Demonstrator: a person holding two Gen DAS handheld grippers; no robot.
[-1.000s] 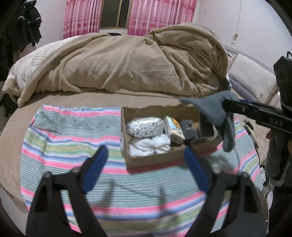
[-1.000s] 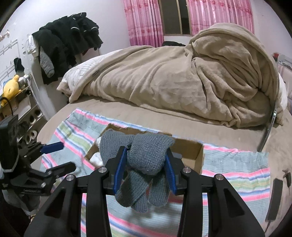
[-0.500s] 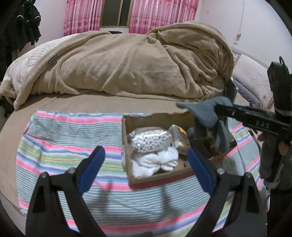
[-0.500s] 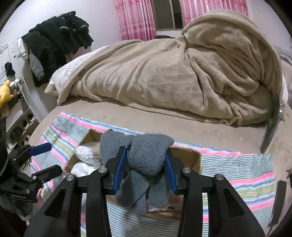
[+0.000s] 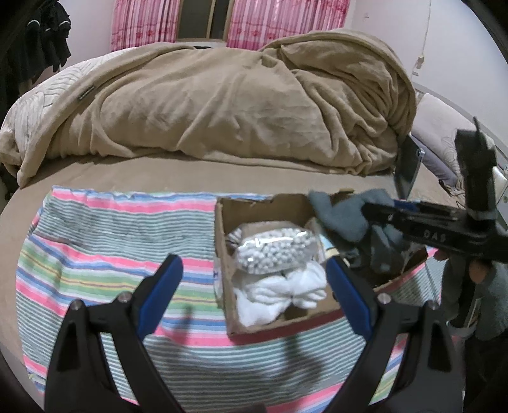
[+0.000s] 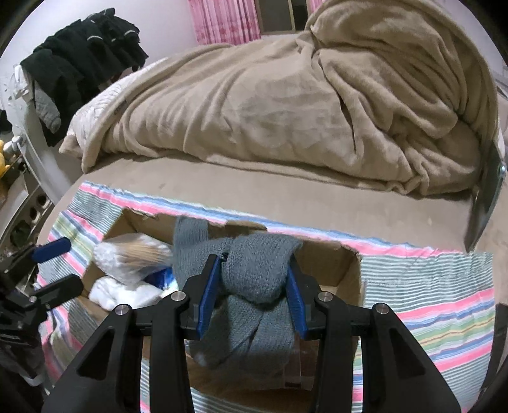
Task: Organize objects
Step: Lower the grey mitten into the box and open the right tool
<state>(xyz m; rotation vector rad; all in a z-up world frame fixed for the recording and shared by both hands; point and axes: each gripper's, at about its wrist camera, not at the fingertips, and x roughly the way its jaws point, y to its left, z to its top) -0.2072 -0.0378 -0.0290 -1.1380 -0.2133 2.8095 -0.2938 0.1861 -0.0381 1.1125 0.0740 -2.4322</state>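
Note:
A cardboard box (image 5: 223, 222) lies on a striped cloth (image 5: 111, 241) on the bed. It holds a bag of white beads (image 5: 273, 251), white socks (image 5: 279, 292) and a small packet. My right gripper (image 6: 254, 289) is shut on grey knitted socks (image 6: 257, 270) and holds them over the box's right half (image 6: 330, 263). The right gripper (image 5: 374, 211) and grey socks (image 5: 339, 216) also show in the left wrist view. My left gripper (image 5: 254, 282) is open and empty, just in front of the box.
A heaped beige blanket (image 5: 222, 101) fills the back of the bed. Dark clothes (image 6: 79, 63) hang on the left wall. A metal bracket (image 6: 485, 203) stands at the bed's right edge. Pink curtains (image 5: 285, 19) are behind.
My right gripper has moved forward and down with the grey socks, from in front of the box to over its right half. My left gripper has come a little closer to the box.

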